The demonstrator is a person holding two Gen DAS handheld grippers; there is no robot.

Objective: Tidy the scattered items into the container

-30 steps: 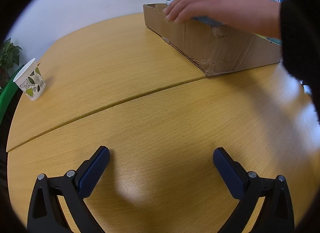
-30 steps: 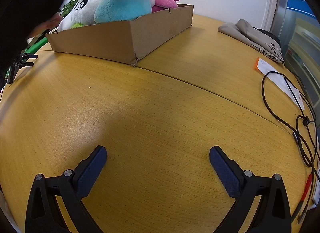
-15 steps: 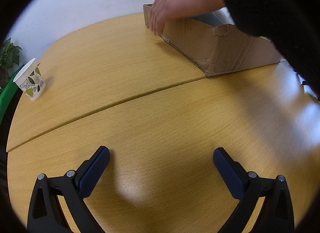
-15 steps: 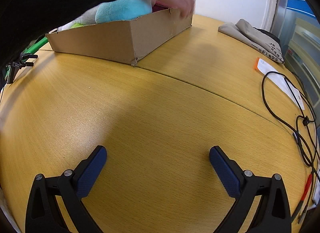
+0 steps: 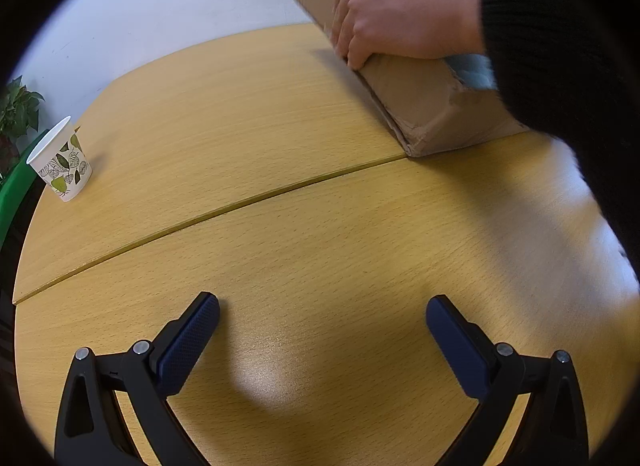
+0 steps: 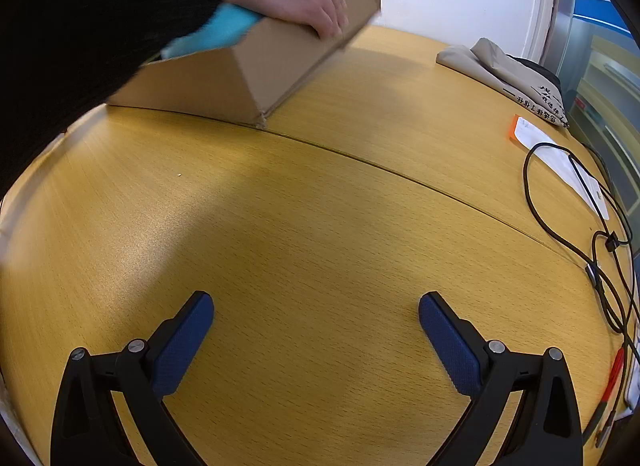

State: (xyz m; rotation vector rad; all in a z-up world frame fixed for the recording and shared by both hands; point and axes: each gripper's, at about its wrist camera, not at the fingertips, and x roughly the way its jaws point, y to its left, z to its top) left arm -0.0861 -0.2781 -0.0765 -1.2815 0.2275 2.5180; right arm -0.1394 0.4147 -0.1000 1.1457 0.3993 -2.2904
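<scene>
meanwhile a bare hand [image 5: 394, 11] tilts the box [image 6: 256, 69], apparently blurred.

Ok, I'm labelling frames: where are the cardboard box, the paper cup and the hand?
cardboard box [image 6: 208, 85], right wrist view, near side wall.
paper cup [image 5: 64, 161], left wrist view, leaf-printed side.
hand [image 5: 400, 13], left wrist view, back.

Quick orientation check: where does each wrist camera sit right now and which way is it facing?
Left wrist: just above the table, facing the paper cup and cardboard box; the left gripper shows open, empty.
Right wrist: also low over the table, facing the box, beige bag and black cable; the right gripper shows open, empty.
Shared: both see the box tilted by a bare hand in a black sleeve.
</scene>
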